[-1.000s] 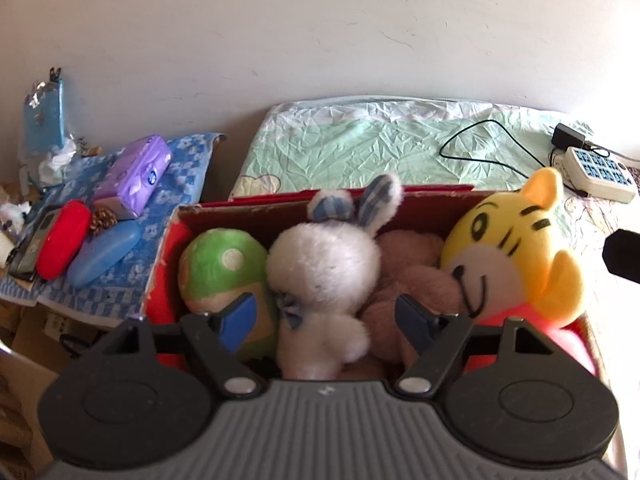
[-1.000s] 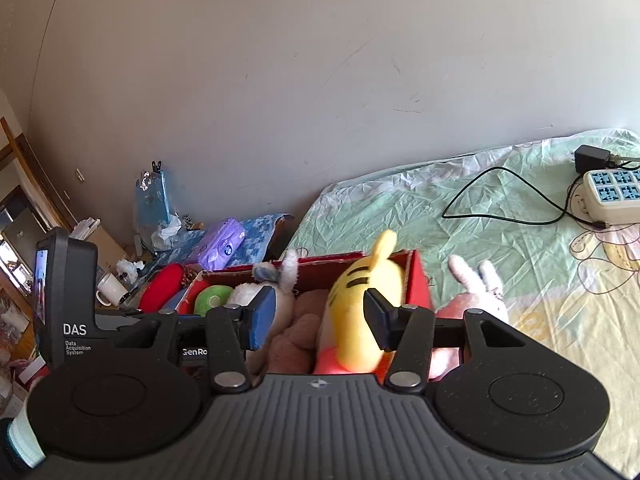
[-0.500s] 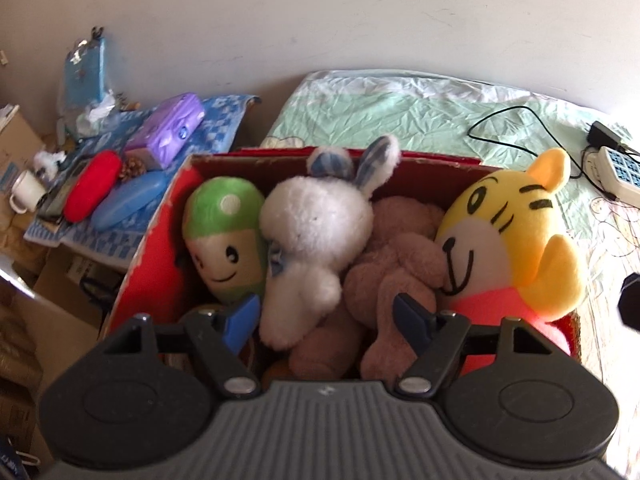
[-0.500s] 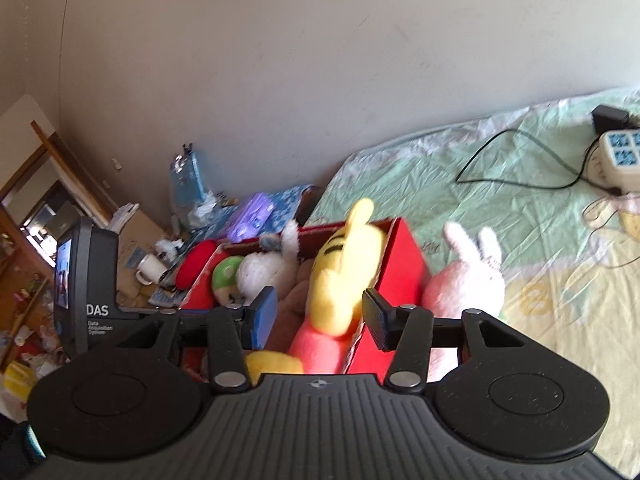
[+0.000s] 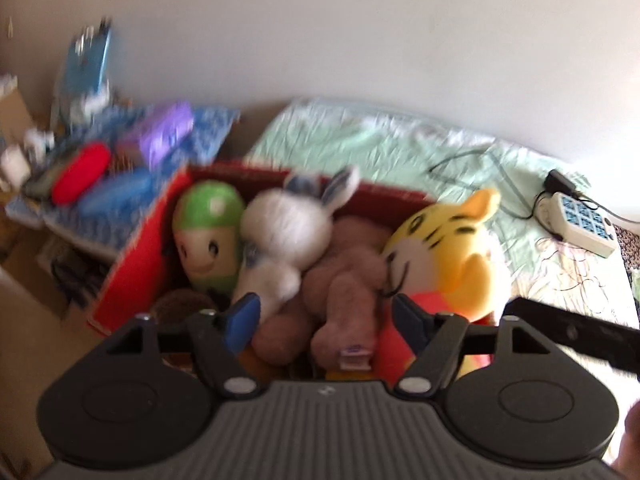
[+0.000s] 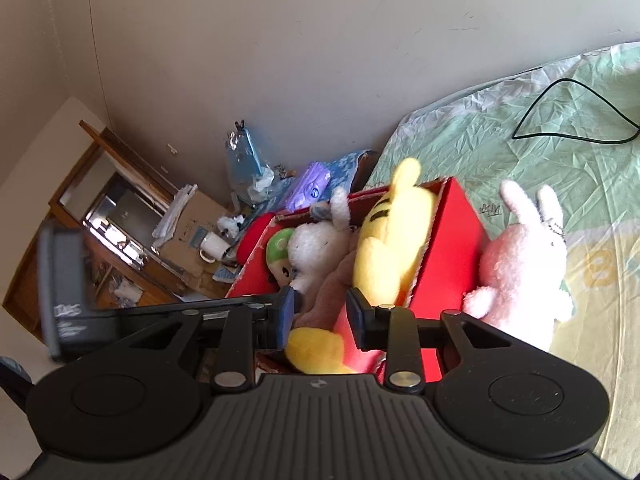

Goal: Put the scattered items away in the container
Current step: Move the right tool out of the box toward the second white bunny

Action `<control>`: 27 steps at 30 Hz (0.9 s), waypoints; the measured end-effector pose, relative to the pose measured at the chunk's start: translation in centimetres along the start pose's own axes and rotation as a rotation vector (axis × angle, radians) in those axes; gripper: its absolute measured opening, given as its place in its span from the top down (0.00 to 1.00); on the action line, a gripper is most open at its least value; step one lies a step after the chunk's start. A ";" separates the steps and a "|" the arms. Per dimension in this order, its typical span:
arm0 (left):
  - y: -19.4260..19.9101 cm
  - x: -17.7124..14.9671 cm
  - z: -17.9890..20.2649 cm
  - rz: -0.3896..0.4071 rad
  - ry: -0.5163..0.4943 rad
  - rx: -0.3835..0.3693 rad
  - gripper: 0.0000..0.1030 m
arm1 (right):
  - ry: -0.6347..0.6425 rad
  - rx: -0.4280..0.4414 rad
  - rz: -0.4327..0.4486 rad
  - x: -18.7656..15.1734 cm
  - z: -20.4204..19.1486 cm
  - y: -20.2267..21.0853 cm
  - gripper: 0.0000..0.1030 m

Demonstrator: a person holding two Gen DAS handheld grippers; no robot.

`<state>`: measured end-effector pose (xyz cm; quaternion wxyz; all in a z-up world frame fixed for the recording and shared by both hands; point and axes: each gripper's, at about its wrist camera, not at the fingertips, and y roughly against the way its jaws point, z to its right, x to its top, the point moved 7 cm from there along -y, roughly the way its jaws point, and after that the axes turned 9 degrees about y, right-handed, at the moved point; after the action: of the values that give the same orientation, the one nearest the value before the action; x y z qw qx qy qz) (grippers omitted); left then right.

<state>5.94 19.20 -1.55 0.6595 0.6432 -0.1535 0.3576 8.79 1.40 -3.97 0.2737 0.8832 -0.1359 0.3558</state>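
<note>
The red cardboard box (image 6: 448, 248) is seen standing on the pale green crumpled bedsheet (image 6: 540, 128), and it is already crowded: a green-capped round plush (image 5: 210, 236), a white fluffy rabbit with grey-blue ears (image 5: 288, 236), a brown plush bear (image 5: 344, 280) and a yellow striped tiger plush with a red body (image 5: 448, 248) are packed side by side inside it. One item is left outside: a pale pink plush rabbit (image 6: 524, 256) lies on the sheet just beside the box's outer wall. Compared with a second ago, the right gripper (image 6: 320, 316) has been lowered and tipped toward the box, so that the near edge of the box and the tiger's yellow foot (image 6: 316, 350) are now framed between its fingers. Its jaws have just been closing and now stand narrow, but no pad is seen pressing on the foot or the box wall, so nothing is judged to be gripped. The left gripper (image 5: 324, 318) has been drawn back and upward from the box, the view being blurred by the motion; its jaws are spread wide with nothing between the pads, the bear's legs lying beyond them. The change suggests that the tiger has been settled in the box, and the pink rabbit is judged to be the remaining item. A white power strip (image 5: 580, 228) with its black cable lies well apart on the sheet.
</note>
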 end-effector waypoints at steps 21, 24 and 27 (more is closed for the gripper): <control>1.9 -8.8 15.2 -0.013 -0.331 -0.403 0.28 | 0.079 -0.155 -0.073 2.7 11.1 1.5 0.63; 1.0 -10.2 15.2 -0.059 -0.332 -0.415 0.27 | 0.160 -0.034 -0.147 3.4 10.5 -1.1 0.64; 0.5 -11.7 15.8 -0.106 -0.319 -0.437 0.23 | 0.231 0.008 -0.216 3.4 10.1 -3.8 0.64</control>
<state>1.50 0.81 -6.90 0.7678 0.5410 -0.2949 0.1754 18.47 -1.54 -9.09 0.3205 0.8469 -0.0065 0.4243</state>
